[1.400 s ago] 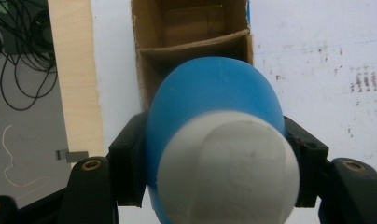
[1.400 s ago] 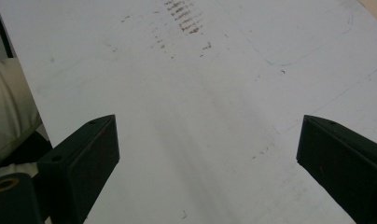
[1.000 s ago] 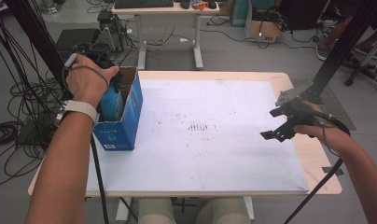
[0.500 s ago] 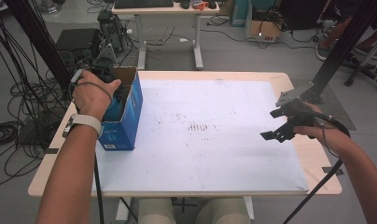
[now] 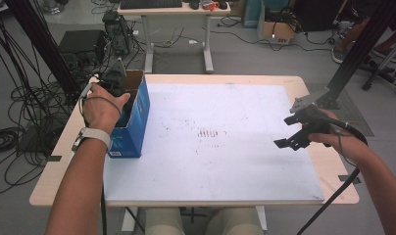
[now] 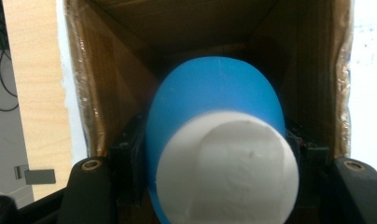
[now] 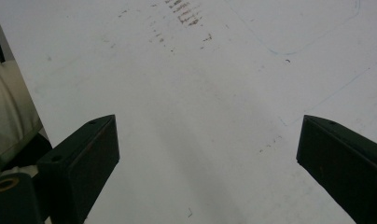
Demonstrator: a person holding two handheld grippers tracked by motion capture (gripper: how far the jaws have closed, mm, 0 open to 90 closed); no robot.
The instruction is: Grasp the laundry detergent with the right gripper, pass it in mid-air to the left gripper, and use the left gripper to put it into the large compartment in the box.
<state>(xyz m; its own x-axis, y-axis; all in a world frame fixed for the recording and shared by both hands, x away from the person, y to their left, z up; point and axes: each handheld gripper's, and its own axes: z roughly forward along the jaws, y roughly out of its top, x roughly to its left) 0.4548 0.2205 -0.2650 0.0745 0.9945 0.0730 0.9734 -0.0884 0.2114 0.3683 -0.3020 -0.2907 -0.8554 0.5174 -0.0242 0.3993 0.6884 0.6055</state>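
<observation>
R gripper: nearest the person, right side of table, hovering above the white sheet. Jaws wide apart, nothing between them; in the right gripper view just bare sheet w/ smudges under the gap. Judged: parked clear so the L side has room, ready if needed.

R hand: wraps the handle, cable trails off toward table edge. Held level, jaws aimed toward table centre.

L hand: over the open top of the box, wrist bent down, watch band on it. Reason (judged): only way in is from above, box is tall and narrow.

L gripper: down inside the box mouth; its grey plate sticks up above the rim. In the left gripper view jaws are clamped on the ball, one on each flank.

Ball: blue, w/ a white round end facing the camera. Sits inside the box, between the cardboard walls, below rim level. Grip is across the widest part, prob. so it can't slip.

Box: blue outside, brown inside, upright at left edge of sheet, top open. Taped rim visible close up.

Step (judged): ball either going in or coming out; can't tell which.

Risk: jaws near box walls, could snag and tip it.
</observation>
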